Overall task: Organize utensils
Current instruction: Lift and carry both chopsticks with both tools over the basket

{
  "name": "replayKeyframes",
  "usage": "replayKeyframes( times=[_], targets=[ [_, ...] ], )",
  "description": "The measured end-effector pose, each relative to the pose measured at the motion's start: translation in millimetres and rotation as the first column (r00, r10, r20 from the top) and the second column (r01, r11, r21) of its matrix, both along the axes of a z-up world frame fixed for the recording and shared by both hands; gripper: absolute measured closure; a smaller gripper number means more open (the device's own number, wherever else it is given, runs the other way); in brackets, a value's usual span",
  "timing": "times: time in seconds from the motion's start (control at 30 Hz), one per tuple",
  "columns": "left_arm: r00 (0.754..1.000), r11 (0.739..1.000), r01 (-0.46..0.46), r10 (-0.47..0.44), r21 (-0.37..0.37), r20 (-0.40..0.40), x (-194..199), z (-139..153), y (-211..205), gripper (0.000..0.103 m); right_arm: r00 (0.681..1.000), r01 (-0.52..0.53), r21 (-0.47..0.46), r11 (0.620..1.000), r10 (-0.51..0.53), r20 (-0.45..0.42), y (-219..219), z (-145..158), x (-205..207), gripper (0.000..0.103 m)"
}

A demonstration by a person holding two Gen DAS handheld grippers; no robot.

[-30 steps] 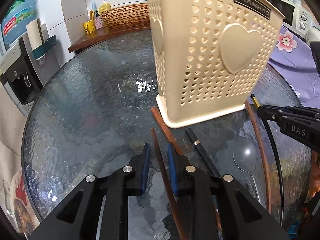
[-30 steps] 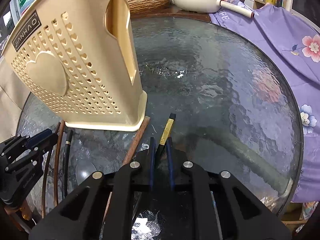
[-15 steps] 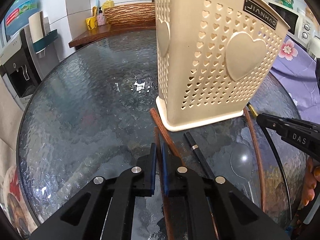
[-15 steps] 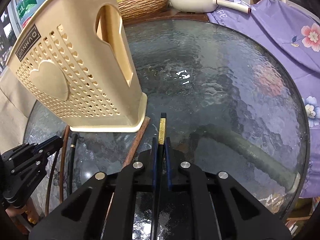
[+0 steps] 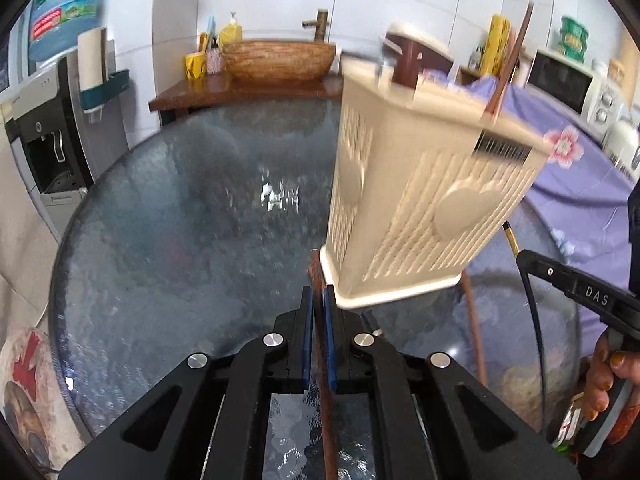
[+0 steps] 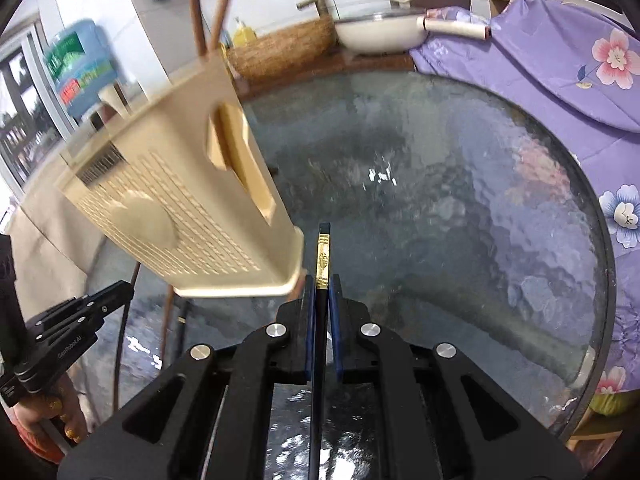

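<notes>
Both grippers are loaded. The left gripper point(image 5: 319, 300) has its blue pads pinched on a brown wooden chopstick point(image 5: 325, 392), which runs straight out between the fingers with its tip close to the base of the cream perforated utensil holder point(image 5: 424, 208). The right gripper point(image 6: 322, 292) is clamped on a black chopstick with a gold band point(image 6: 322, 260), its tip poking forward just beside the holder's bottom corner.

The holder stands on the round textured glass table point(image 5: 168, 220), and a couple of brown sticks point(image 6: 208, 12) already rise out of its top. More utensils lie on the glass near its base: a brown chopstick point(image 5: 474, 332), a thin black one point(image 5: 534, 328), and what looks like a clear spoon, hard to make out.

Here's the danger, judging from the angles: both tips sit low, near the holder's foot, while the opening is well above. Swing up too tight and a stick could clip the light plastic wall and shove or tip the holder. Two hands heading for one opening could also cross sticks. And each chopstick is thin and long, so a knock could twist it in the pads and drop it onto glass.
</notes>
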State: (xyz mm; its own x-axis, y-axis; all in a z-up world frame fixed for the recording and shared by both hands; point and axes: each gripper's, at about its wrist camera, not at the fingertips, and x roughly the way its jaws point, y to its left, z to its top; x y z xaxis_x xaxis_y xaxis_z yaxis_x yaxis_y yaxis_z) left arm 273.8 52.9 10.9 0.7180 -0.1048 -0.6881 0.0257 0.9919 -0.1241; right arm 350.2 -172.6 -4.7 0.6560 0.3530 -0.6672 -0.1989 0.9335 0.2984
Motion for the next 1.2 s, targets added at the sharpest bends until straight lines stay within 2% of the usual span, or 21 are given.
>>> replayKeyframes(
  times=[0.17, 0.3, 0.47, 0.87, 1.2],
  targets=[
    [0.995, 0.999, 0.013, -0.009, -0.034, 0.102, -14, 39, 2, 0.098, 0.993, -0.04, 0.048, 0.998, 0.035, 0.11, -5, 38, -16, 0.095],
    [0.981, 0.999, 0.035, -0.028, -0.034, 0.194, -29, 73, -2, 0.098, 0.98, -0.07, 0.07, 0.995, 0.056, 0.188, -8, 68, -32, 0.095],
    [0.962, 0.998, 0.054, -0.041, -0.043, 0.268, -48, 100, -5, 0.098, 0.959, -0.107, 0.065, 0.992, 0.086, 0.269, -7, 100, -57, 0.095],
    [0.946, 0.997, 0.073, -0.062, -0.023, 0.318, -67, 117, -9, 0.098, 0.936, -0.155, 0.046, 0.987, 0.132, 0.325, -4, 126, -81, 0.096],
    [0.932, 0.994, 0.111, -0.099, -0.014, 0.349, -69, 135, -13, 0.098, 0.924, -0.193, 0.046, 0.98, 0.166, 0.344, -1, 147, -81, 0.096]
  ],
)
